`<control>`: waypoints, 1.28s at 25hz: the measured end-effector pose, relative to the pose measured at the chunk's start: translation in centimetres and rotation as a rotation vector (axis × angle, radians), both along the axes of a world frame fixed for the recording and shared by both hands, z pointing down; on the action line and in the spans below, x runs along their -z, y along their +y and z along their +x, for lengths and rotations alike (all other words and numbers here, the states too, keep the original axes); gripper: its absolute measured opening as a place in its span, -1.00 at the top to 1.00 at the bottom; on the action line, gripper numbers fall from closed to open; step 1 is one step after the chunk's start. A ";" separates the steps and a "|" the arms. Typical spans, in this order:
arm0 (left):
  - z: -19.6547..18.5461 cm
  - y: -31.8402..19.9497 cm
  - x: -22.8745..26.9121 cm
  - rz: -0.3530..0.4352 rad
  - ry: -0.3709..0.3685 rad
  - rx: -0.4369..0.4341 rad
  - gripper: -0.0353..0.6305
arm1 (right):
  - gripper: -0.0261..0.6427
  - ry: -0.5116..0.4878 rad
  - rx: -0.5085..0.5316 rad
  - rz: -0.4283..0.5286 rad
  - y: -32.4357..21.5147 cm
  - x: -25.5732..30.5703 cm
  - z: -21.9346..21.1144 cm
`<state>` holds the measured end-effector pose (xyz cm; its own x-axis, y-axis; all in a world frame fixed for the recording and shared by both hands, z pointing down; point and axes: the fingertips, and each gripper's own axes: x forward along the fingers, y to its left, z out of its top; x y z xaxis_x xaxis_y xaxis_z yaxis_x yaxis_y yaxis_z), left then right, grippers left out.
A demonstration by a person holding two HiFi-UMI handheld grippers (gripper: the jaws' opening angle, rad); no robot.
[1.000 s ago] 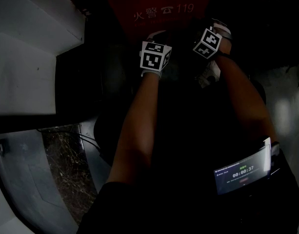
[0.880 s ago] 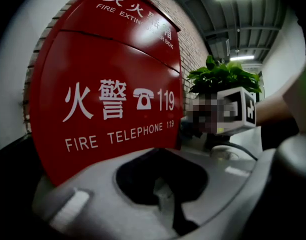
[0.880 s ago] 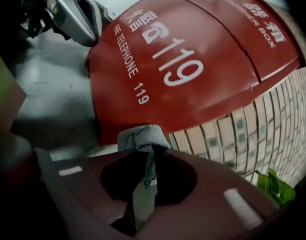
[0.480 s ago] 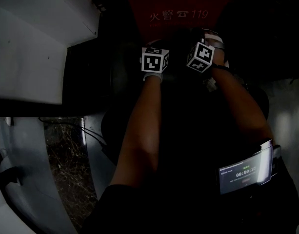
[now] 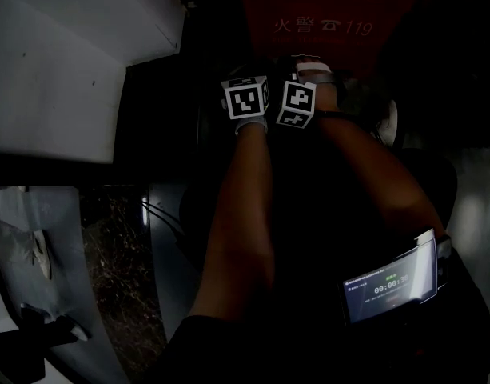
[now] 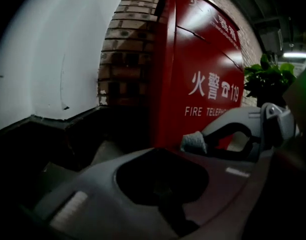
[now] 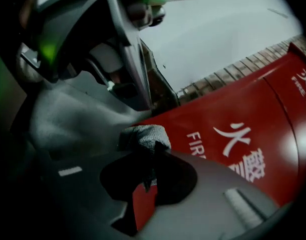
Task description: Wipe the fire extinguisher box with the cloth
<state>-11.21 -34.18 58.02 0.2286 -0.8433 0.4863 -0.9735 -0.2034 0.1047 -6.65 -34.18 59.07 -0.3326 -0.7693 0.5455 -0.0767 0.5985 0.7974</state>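
The red fire extinguisher box (image 5: 324, 6) stands in front of me, white print on its door (image 6: 202, 59). My right gripper (image 7: 155, 156) is shut on a small grey cloth (image 7: 145, 133), whose bunched end pokes out past the jaw tips, close to the red door (image 7: 242, 134). In the left gripper view that cloth (image 6: 194, 142) shows at the right gripper's (image 6: 242, 129) tip. My left gripper (image 6: 160, 156) is shut with nothing between its jaws. In the dark head view both marker cubes, left (image 5: 245, 98) and right (image 5: 296, 102), sit side by side below the box.
A white wall (image 5: 69, 70) runs along the left, with a brick strip (image 6: 125, 59) beside the box. A green plant (image 6: 267, 79) stands to the box's right. A lit screen (image 5: 388, 282) is strapped at the person's waist. Dark speckled floor (image 5: 117, 294) lies lower left.
The right gripper has moved left until its cube nearly touches the left one. The box and wall have slid right in the head view. The pale cloth that hung under the right cube is out of sight.
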 end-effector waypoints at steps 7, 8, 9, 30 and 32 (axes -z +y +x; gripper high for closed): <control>-0.2 -1.7 -1.0 0.013 -0.030 -0.024 0.88 | 0.82 -0.015 0.011 -0.021 -0.9 -1.6 -1.9; -0.1 -1.9 -1.2 0.008 -0.018 -0.025 0.88 | 0.82 -0.016 0.011 -0.023 -1.1 -1.9 -2.0; -0.3 -1.9 -1.5 -0.003 -0.019 -0.016 0.88 | 0.82 -0.015 0.011 -0.024 -1.3 -2.1 -2.0; 4.9 -1.4 -2.9 -0.067 -0.011 -0.200 0.88 | 0.82 0.009 -0.057 -0.022 -2.3 -2.8 2.9; 4.8 -2.0 -2.8 -0.045 -0.042 -0.204 0.88 | 0.82 0.017 -0.070 -0.020 -2.5 -2.7 3.9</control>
<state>-6.41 -36.15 60.77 0.3707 -0.7589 0.5355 -0.9164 -0.3926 0.0780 -2.80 -36.65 61.74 -0.2690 -0.7793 0.5660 -0.1055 0.6080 0.7869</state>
